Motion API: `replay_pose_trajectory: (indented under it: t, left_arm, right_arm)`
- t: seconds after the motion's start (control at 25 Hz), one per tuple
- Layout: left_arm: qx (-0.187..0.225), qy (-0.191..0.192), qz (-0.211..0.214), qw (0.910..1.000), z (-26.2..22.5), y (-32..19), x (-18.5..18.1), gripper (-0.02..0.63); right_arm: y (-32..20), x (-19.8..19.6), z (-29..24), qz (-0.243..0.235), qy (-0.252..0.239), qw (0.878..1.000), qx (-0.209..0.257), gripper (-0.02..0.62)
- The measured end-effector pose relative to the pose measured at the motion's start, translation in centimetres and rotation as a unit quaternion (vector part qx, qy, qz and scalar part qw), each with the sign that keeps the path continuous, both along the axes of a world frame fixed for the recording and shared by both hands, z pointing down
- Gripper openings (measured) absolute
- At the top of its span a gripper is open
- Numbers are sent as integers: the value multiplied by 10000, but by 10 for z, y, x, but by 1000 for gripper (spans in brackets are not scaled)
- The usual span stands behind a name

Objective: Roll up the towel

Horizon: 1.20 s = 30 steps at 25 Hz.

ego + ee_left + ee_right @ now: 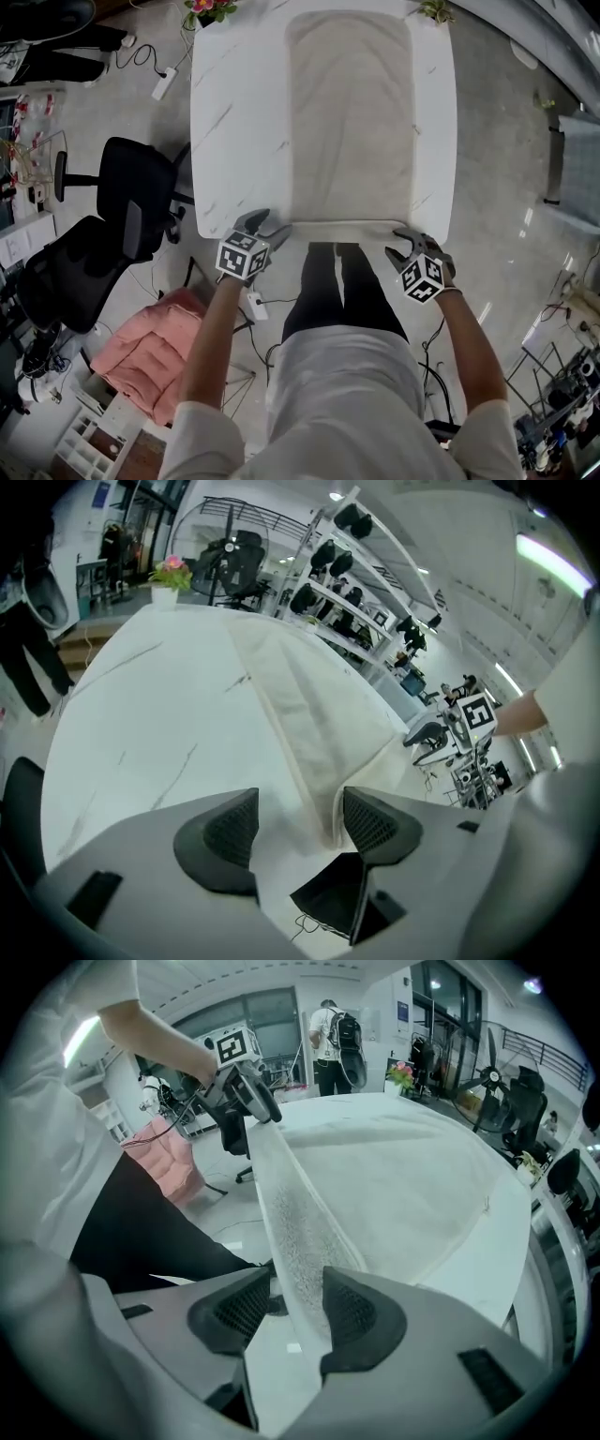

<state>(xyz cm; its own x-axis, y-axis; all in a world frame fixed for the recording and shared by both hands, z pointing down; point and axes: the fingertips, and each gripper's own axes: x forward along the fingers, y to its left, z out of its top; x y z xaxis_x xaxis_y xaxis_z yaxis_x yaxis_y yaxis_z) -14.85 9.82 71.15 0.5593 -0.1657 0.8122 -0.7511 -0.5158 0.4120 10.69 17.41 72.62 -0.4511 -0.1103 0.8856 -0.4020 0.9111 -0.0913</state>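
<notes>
A beige towel (349,112) lies spread flat on the white marble table (225,122), and its near hem runs along the table's near edge. My left gripper (265,223) is at the towel's near left corner. In the left gripper view its jaws (300,822) stand wide open, with the towel's corner (323,799) between them, close to the right pad. My right gripper (410,239) is at the near right corner. The towel's hem (295,1241) stands between its jaws (295,1307), against the right pad, and a small gap shows at the left pad.
Black office chairs (131,202) and a pink cushion (141,342) stand left of the table. A flower pot (208,9) sits at the far left corner and a small plant (436,11) at the far right. The person's legs (337,281) are at the near edge.
</notes>
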Motion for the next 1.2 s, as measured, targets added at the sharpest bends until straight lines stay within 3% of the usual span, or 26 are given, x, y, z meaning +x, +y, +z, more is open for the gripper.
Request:
replay_pose_trajectory:
  t: [0.16, 0.28, 0.36, 0.48, 0.6, 0.8, 1.04, 1.12, 1.2]
  left_arm:
    - [-187, 134, -370, 9991, 3, -2, -11, 304]
    - [-55, -11, -398, 9992, -2, 0, -19, 319]
    - [205, -159, -92, 9996, -10, 4, -18, 316]
    - [825, -376, 818, 9925, -29, 18, -1, 291]
    - [1364, -531, 1729, 9740, -41, 36, 22, 256]
    - [1980, -758, 2865, 9343, -35, 61, 52, 187]
    - [2101, -1530, 3601, 8960, 12, 73, 47, 188]
    - [2232, -1762, 3807, 8799, 20, 72, 46, 145]
    - [2311, -1866, 3894, 8719, 22, 73, 45, 118]
  right_arm:
    - [-2, -1, 3, -6, 46, 10000, 63, 190]
    - [0, 0, 4, -19, 109, 9998, 157, 187]
    - [2, 1, 4, -33, 143, 9997, 196, 187]
    - [3, 1, 4, -72, 192, 9995, 232, 187]
    - [1, 0, 2, -79, 207, 9994, 280, 178]
    - [-2, 0, 3, -122, 164, 9990, 407, 156]
    - [-1, 1, 3, -169, 40, 9989, 433, 153]
    - [-1, 1, 3, -180, 10, 9988, 455, 144]
    - [0, 0, 2, -167, -1, 9985, 530, 127]
